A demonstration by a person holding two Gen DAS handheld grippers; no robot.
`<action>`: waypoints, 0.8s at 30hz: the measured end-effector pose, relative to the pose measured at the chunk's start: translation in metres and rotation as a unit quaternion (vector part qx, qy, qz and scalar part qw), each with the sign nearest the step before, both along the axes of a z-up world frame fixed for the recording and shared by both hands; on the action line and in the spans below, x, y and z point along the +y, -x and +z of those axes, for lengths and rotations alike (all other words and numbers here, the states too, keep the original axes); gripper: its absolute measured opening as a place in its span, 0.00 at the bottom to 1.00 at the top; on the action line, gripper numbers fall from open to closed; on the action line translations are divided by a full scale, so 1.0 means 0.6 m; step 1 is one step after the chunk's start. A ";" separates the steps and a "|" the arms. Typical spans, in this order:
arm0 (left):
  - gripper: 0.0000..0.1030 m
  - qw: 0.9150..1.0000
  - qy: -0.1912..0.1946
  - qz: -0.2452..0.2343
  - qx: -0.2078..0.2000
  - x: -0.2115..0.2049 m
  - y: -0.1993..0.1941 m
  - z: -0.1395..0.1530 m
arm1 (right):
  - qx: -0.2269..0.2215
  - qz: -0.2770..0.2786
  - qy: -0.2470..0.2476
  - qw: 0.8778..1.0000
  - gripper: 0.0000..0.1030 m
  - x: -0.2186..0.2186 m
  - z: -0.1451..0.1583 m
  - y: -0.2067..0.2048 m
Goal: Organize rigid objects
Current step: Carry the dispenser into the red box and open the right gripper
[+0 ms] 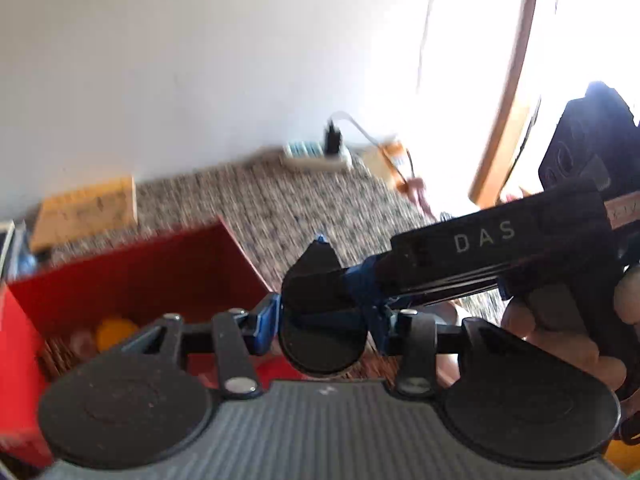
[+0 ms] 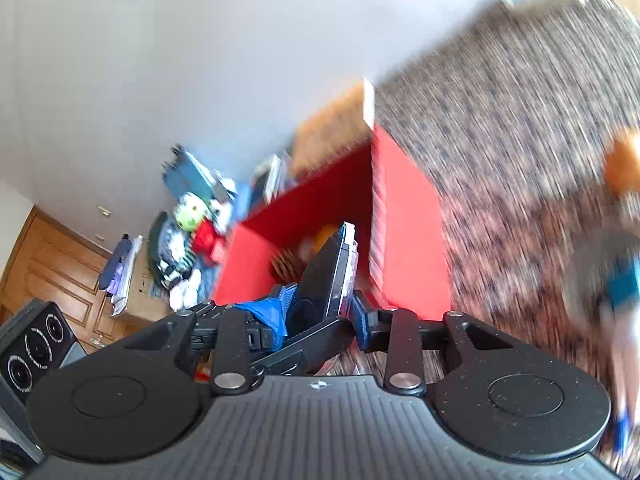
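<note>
Left wrist view: the left gripper [image 1: 324,320] hangs over the near rim of the red box [image 1: 132,276], its jaws wide apart with the right gripper's [image 2: 316,320] black tip between them. Whether the right jaws grip anything, I cannot tell. An orange ball [image 1: 116,332] lies inside the box, on the patterned carpet [image 1: 280,200].

White wall [image 1: 160,60] above patterned carpet [image 1: 288,200].
</note>
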State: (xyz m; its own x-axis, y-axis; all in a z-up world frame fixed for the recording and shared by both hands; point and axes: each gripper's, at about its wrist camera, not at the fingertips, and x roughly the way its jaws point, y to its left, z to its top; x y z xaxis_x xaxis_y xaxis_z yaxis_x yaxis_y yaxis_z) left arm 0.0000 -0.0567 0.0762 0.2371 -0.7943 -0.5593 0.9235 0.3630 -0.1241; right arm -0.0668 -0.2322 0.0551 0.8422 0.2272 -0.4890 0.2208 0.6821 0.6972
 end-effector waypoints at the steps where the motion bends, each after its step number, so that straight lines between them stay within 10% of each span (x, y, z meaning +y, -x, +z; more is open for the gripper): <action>1: 0.43 1.000 0.007 0.004 -0.004 0.001 -0.018 0.010 | -0.006 0.003 0.011 1.000 0.17 -0.003 0.012 -0.016; 24: 0.43 0.985 -0.167 0.026 0.043 -0.028 -0.303 -0.117 | 0.152 -0.012 -0.058 0.987 0.07 0.021 -0.133 -0.315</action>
